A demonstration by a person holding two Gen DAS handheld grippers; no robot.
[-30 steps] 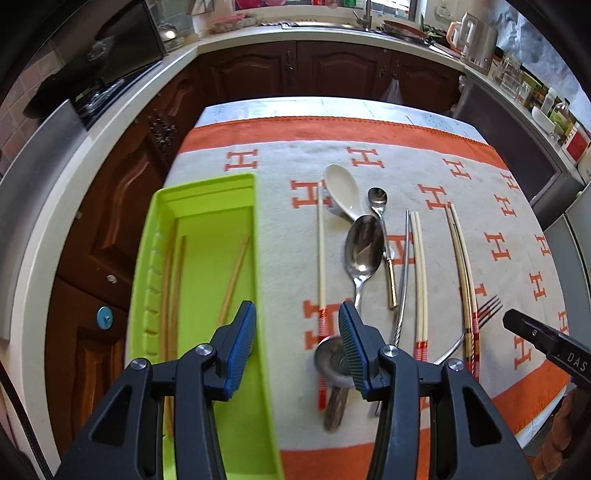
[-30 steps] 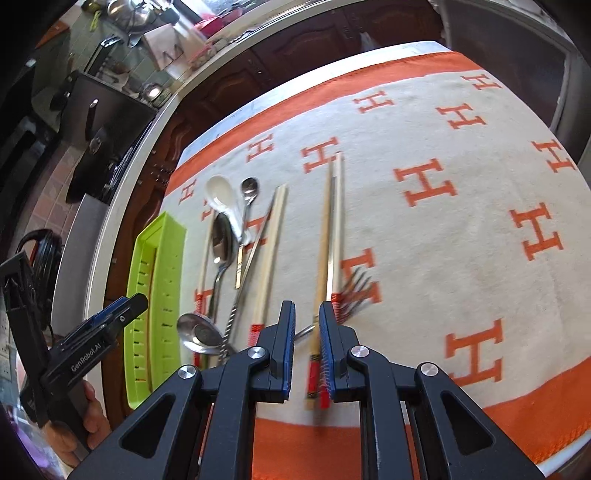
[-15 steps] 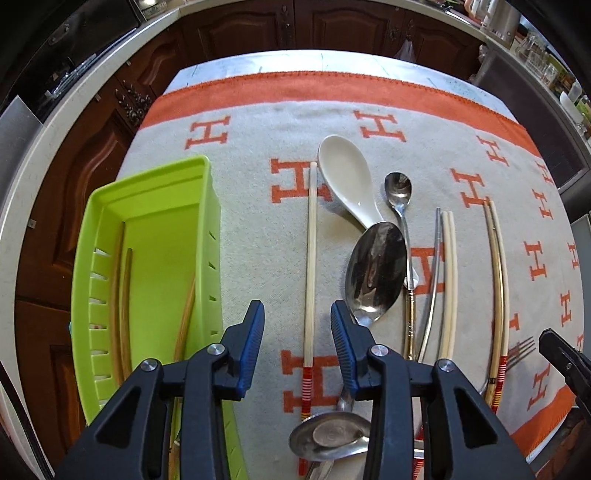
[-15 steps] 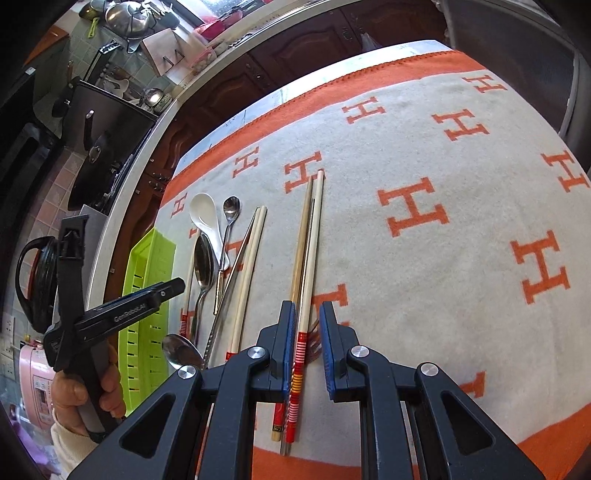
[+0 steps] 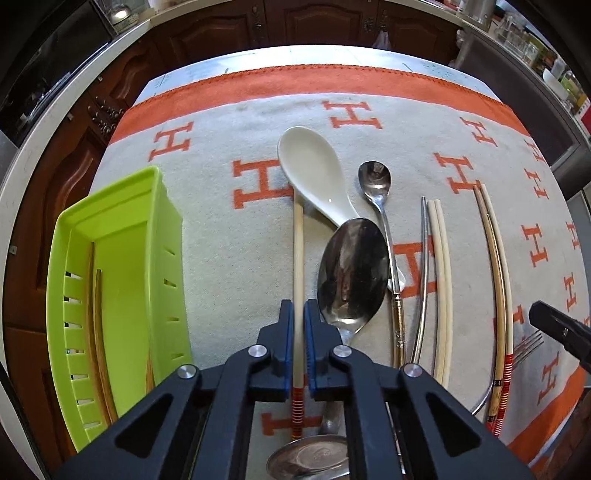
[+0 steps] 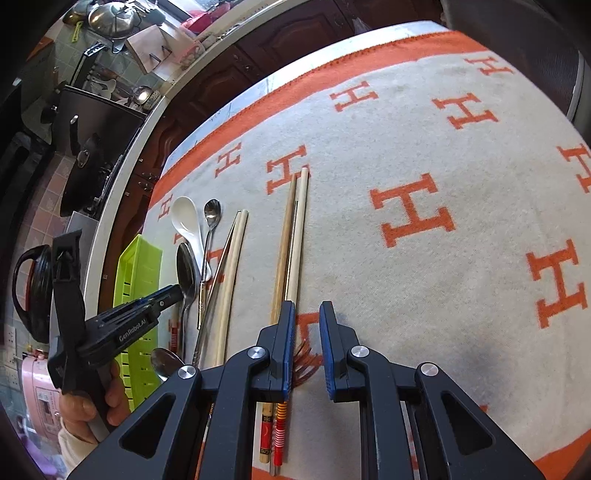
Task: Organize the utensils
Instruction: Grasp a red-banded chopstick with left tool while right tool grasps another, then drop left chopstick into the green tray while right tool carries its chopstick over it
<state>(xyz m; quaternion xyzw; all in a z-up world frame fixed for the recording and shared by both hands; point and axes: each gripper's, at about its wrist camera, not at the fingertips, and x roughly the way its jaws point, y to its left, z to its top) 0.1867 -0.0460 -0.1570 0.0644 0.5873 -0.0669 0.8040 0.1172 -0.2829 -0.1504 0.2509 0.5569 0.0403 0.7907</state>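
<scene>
A cream blanket with orange border and orange H motifs (image 5: 229, 236) covers the worktop. Dark brown carved wooden cabinets (image 5: 314, 22) under a pale countertop edge (image 5: 51, 122) line the room behind. Pink-brown floor tiles (image 6: 40, 192) appear at left.

Glossy metal spoon (image 5: 352, 273), fuzzy cloth (image 5: 229, 243)

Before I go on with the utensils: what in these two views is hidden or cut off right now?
- Left wrist view: the left tool covers part of the single chopstick; actual pinch unclear.
- Left wrist view: the green tray's contents run behind the tool body.
- Right wrist view: the fork shows only tines between the right tool's fingers.
- Right wrist view: the chopstick pair's banded ends pass under the tool.
</scene>
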